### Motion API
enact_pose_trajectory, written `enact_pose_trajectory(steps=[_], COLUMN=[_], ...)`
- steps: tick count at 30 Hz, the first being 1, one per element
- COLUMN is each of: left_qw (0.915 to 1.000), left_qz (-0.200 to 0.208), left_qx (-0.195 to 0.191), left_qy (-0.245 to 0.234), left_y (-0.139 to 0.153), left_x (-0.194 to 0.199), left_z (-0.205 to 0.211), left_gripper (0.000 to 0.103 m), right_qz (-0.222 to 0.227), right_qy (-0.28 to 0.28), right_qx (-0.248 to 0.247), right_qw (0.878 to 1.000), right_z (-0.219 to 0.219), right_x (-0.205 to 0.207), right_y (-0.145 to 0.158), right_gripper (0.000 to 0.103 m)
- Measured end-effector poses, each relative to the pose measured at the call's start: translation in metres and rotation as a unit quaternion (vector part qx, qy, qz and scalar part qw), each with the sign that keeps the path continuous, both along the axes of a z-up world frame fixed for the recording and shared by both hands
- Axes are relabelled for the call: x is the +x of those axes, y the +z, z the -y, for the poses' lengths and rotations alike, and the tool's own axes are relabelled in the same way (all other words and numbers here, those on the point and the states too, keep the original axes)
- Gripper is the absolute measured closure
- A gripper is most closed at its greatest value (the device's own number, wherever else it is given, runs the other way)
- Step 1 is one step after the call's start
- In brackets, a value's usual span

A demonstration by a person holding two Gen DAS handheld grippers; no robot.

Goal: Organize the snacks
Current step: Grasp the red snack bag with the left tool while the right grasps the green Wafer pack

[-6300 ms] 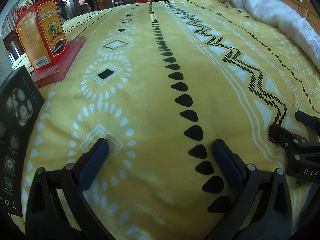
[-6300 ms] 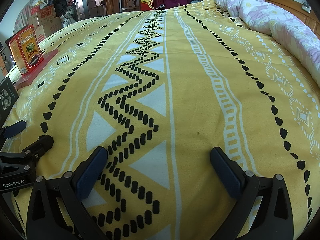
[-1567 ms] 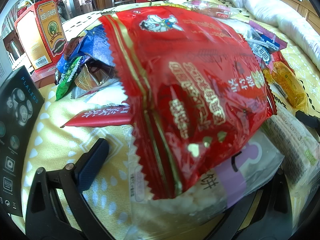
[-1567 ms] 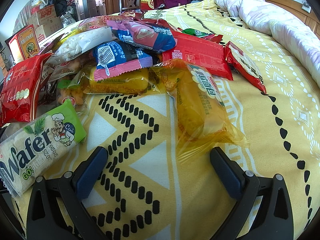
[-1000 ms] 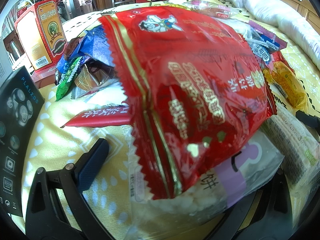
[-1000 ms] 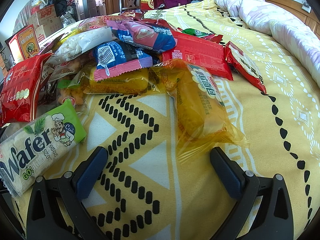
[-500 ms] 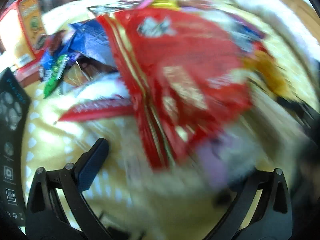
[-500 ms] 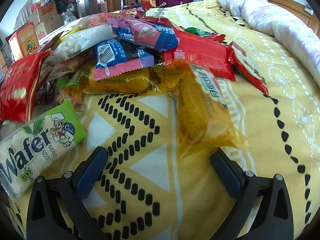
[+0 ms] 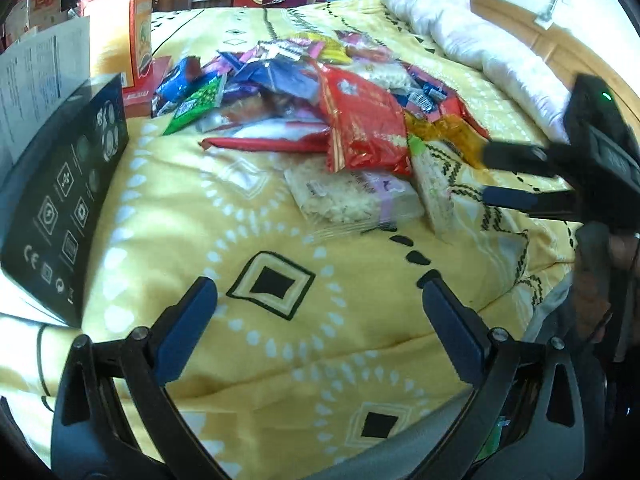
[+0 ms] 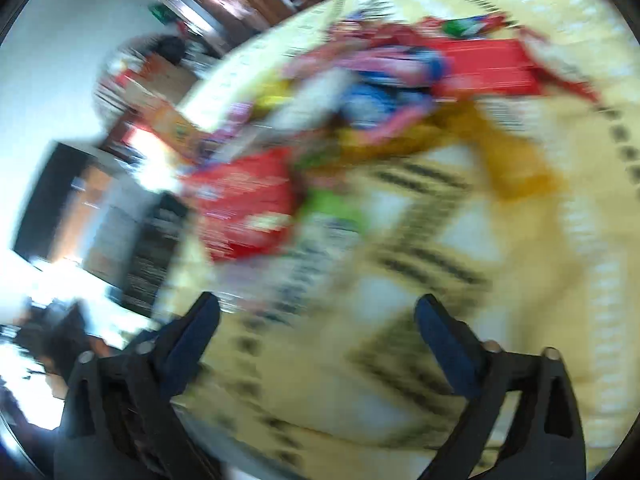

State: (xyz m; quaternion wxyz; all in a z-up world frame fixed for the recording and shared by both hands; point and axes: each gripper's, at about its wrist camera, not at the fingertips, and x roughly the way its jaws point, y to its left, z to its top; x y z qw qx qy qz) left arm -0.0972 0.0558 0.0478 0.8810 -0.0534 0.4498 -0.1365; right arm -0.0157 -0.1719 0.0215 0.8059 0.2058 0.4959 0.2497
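Both hand-held grippers pulled back from snack pile [image 9: 328, 120] on bed [image 9: 280, 280]; left [image 9: 320, 312] and right [image 10: 316, 320] spread, empty (right view blurred). Sorting not begun.

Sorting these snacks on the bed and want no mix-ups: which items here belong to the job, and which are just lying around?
Job:
- red snack bag
- rice cracker pack
- green packet
- blue packets

Lying about:
- black box
- orange carton
- white quilt

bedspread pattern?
Yellow bedspread, with black diamonds and white dotted rings; clearest in left wrist view.
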Motion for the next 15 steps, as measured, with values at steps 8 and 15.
enact_pose_trajectory(steps=[8, 15], left_qw=[0.9975, 0.9909], left_qz=[0.042, 0.027], left_qx=[-0.056, -0.131], left_qy=[0.013, 0.012], left_y=[0.021, 0.007], left_x=[0.044, 0.099], left_z=[-0.007, 0.000], left_gripper=[0.000, 0.001], right_qz=[-0.040, 0.012], right_qy=[0.000, -0.002], right_qx=[-0.009, -0.014], right_qw=[0.999, 1.000], right_z=[-0.029, -0.011], right_x=[0.034, 0.014], right_y=[-0.040, -0.011], right_gripper=[0.050, 0.054])
